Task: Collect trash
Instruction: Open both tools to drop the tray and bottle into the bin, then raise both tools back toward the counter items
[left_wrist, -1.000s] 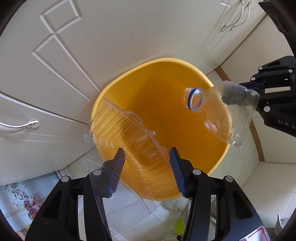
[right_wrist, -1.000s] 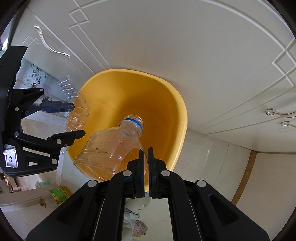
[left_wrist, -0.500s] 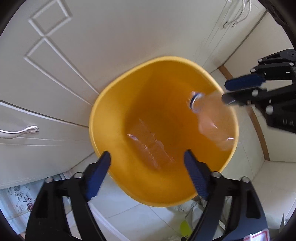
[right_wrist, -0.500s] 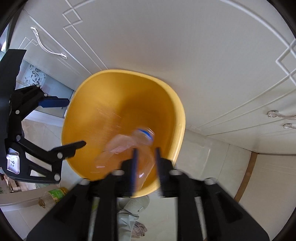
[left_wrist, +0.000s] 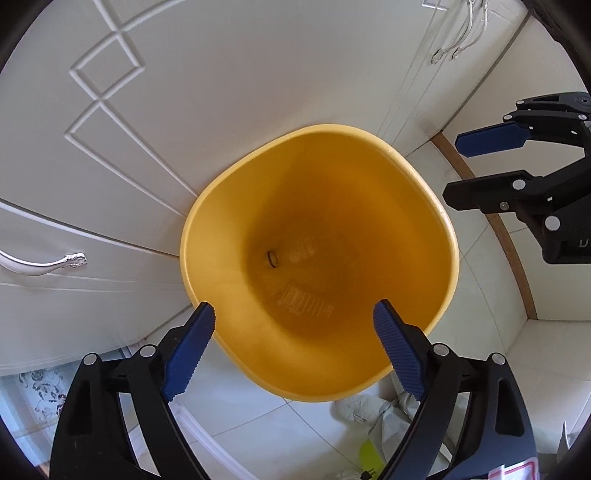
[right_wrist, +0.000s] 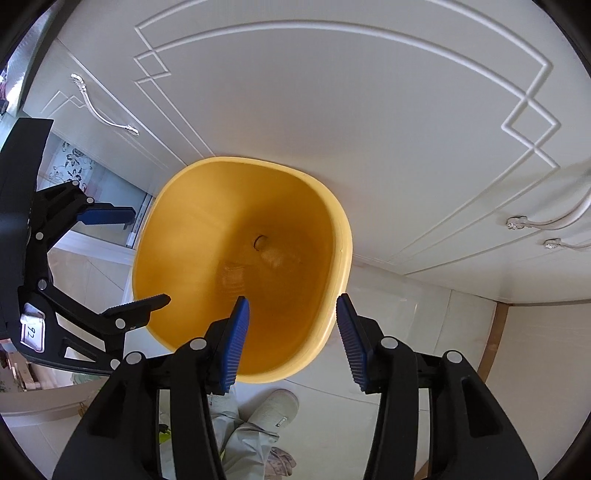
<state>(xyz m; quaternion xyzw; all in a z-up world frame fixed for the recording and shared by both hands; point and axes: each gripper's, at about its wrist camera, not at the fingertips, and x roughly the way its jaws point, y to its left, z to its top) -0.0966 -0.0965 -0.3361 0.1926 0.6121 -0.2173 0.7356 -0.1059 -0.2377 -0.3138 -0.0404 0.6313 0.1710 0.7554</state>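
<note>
Both pieces of trash lie at the bottom of the yellow bin (left_wrist: 436, 221): the clear tray (left_wrist: 304, 303) beside the clear bottle (left_wrist: 295, 254). Above its rim, the left gripper (left_wrist: 293, 325) and right gripper (right_wrist: 291, 325) are both opening, nothing between their pads, so these two look collected. Only the right wrist view shows a person's shoe (right_wrist: 275, 406) just below the bin.

Place: I'm in a home kitchen.
Evidence: white panelled cabinet doors (left_wrist: 221, 92), ornate handles (right_wrist: 107, 118), tiled floor (left_wrist: 295, 424), yellow bin (left_wrist: 207, 236).
</note>
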